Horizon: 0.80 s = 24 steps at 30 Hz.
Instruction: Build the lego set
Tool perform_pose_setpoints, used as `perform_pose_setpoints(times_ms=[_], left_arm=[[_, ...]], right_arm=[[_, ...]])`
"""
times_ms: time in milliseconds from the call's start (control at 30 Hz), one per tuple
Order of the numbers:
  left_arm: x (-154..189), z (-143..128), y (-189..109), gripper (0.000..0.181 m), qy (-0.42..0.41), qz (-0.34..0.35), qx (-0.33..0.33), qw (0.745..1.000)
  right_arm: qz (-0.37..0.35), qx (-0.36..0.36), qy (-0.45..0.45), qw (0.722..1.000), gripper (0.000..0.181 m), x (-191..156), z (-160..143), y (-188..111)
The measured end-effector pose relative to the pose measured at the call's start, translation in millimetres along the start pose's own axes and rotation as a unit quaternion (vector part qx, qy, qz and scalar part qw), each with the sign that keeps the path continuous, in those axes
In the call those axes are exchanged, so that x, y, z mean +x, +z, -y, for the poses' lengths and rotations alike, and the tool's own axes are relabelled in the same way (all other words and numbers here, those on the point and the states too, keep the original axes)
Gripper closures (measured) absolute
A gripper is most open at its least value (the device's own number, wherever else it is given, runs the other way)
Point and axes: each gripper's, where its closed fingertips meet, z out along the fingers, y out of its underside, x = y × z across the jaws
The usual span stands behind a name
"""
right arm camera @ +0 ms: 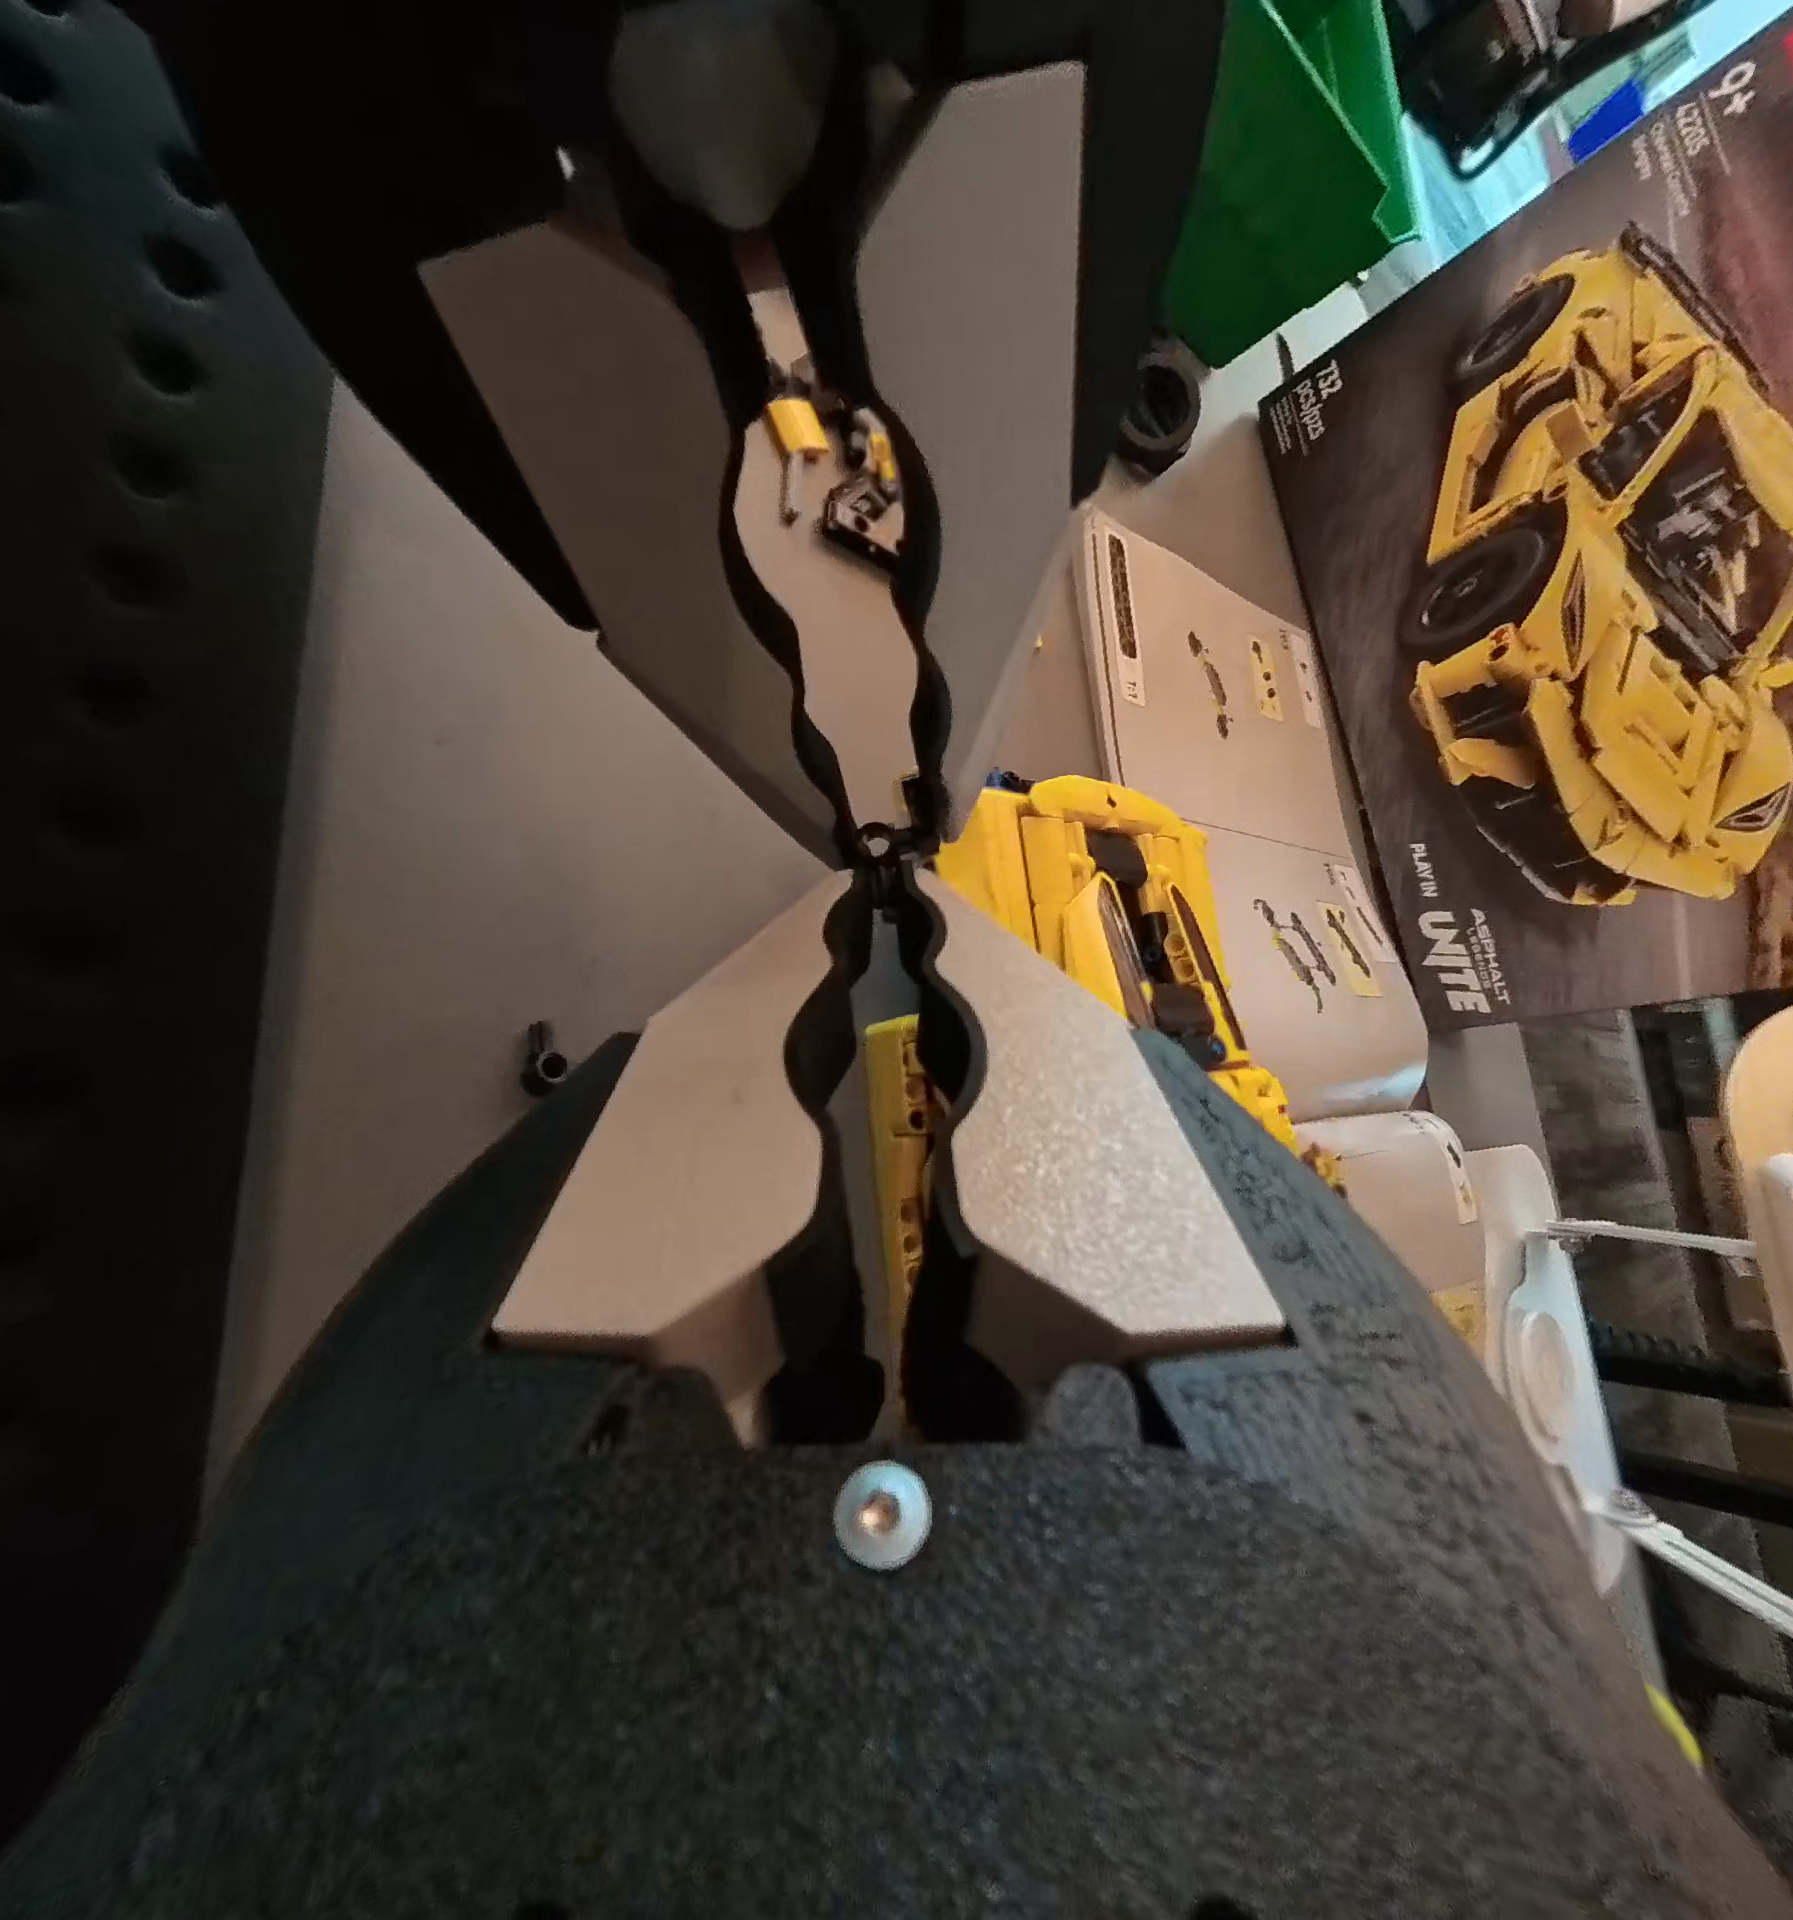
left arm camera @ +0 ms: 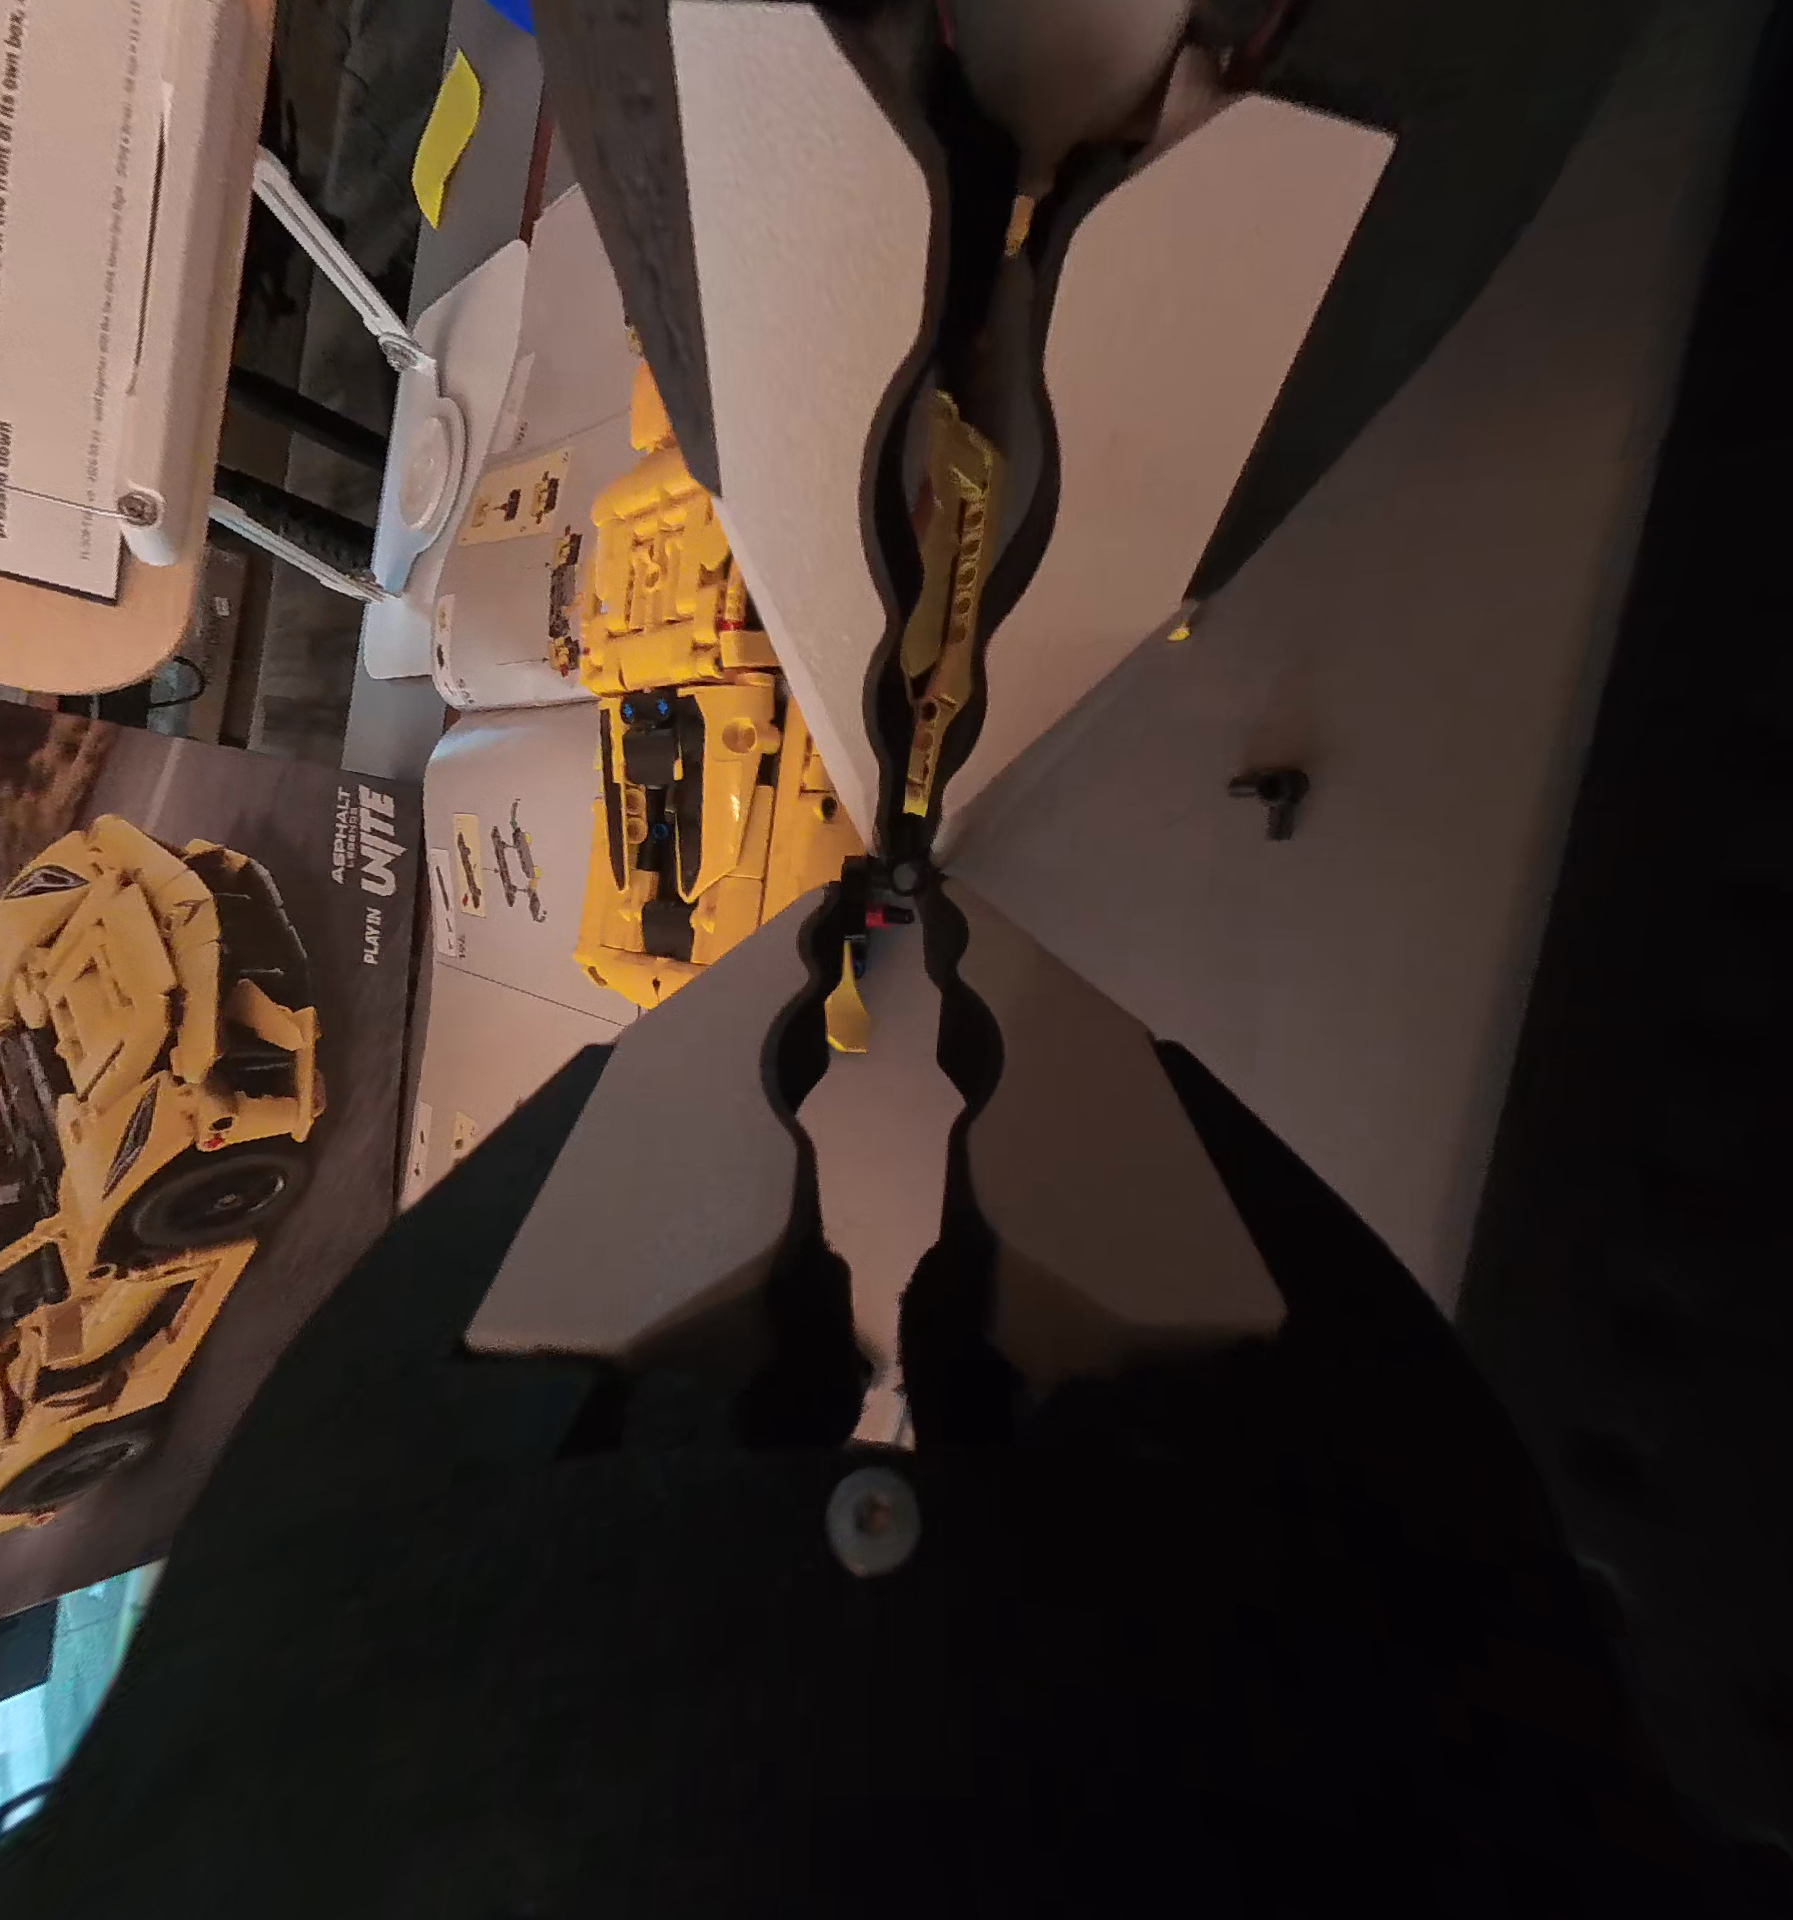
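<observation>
The two grippers are seen tip to tip above a grey worktop [left arm camera: 1287,935]. In the left wrist view the left gripper [left arm camera: 876,914] rises from the lower edge, and its jaws are closed on a small black connector piece [left arm camera: 902,878] with a red part just beside it. From the top of that view the right gripper [left arm camera: 913,821] reaches down, its jaws clamped on a yellow beam [left arm camera: 949,561] with a row of holes; the beam lies lengthwise between its wavy black pads.

In the right wrist view the same meeting is shown from the other side: the right gripper [right arm camera: 887,914] holds the yellow beam [right arm camera: 892,1122] between its closed jaws, and the left gripper [right arm camera: 876,821] meets it at the black connector piece [right arm camera: 876,844].

The partly built yellow car [left arm camera: 684,748] rests on open instruction pages [left arm camera: 497,894] just behind the meeting point. Beside the pages the set's box [right arm camera: 1598,623], printed with the finished car, lies flat. A loose black pin [left arm camera: 1271,795] sits apart on the bare worktop. More small loose pieces [right arm camera: 840,468] are scattered farther back. A green bin [right arm camera: 1287,156] stands beyond the box.
</observation>
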Motion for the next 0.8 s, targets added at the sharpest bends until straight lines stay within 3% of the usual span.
perform_pose_setpoints(times_ms=[467,567,700,767,800], left_arm=[[9,-5,0,0.169,0.054,-0.024,-0.021,0.998],[11,-3,-2,0.169,0.041,-0.038,-0.005,0.998],[-6,7,-10,0.165,-0.123,-0.058,0.081,0.987],[-22,15,-19,0.161,-0.277,-0.084,0.157,0.944],[-29,18,-23,0.158,-0.357,-0.107,0.198,0.907]], right_arm=[[-0.01,-0.002,-0.083,0.996,0.178,-9,-2,2],[0.014,0.009,-0.05,0.999,0.179,-11,0,1],[0.012,0.055,0.022,0.998,0.178,4,8,-7],[-0.015,0.091,0.061,0.994,0.179,22,15,-17],[-0.035,0.102,0.073,0.991,0.178,32,17,-21]])
